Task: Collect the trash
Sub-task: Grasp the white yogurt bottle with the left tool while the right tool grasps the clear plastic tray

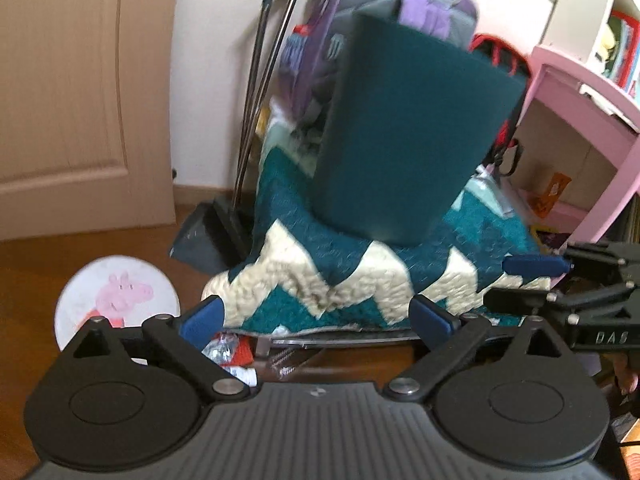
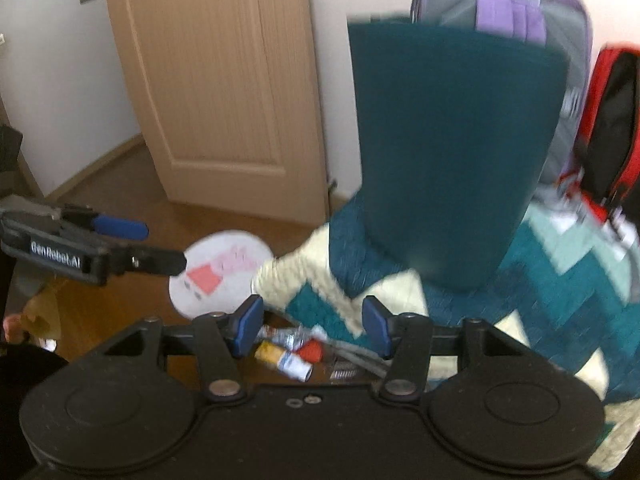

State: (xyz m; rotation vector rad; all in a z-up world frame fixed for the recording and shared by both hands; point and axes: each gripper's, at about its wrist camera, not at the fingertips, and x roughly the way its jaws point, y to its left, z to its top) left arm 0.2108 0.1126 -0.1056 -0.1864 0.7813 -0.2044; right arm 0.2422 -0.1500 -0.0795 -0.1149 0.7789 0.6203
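Observation:
Trash lies on the wooden floor at the blanket's near edge: a small yellow-and-white bottle (image 2: 285, 361), a red piece (image 2: 311, 350) and a crumpled clear wrapper (image 2: 290, 336); the wrapper (image 1: 224, 350) also shows in the left wrist view. A dark teal bin (image 1: 408, 128) (image 2: 448, 152) stands tilted on the blanket. My left gripper (image 1: 316, 316) is open wide above the trash, nothing between its blue pads. My right gripper (image 2: 313, 326) is open too, and the trash sits just beyond its pads, untouched. Each gripper shows in the other's view: the right gripper (image 1: 498, 282), the left gripper (image 2: 164, 246).
A teal-and-cream zigzag blanket (image 1: 320, 280) drapes over something low. A round white disc with a pink pig (image 1: 116, 300) lies on the floor to the left. A dustpan (image 1: 208, 236), a purple backpack (image 1: 420, 4), a pink shelf (image 1: 580, 92) and a wooden door (image 2: 216, 80) surround the spot.

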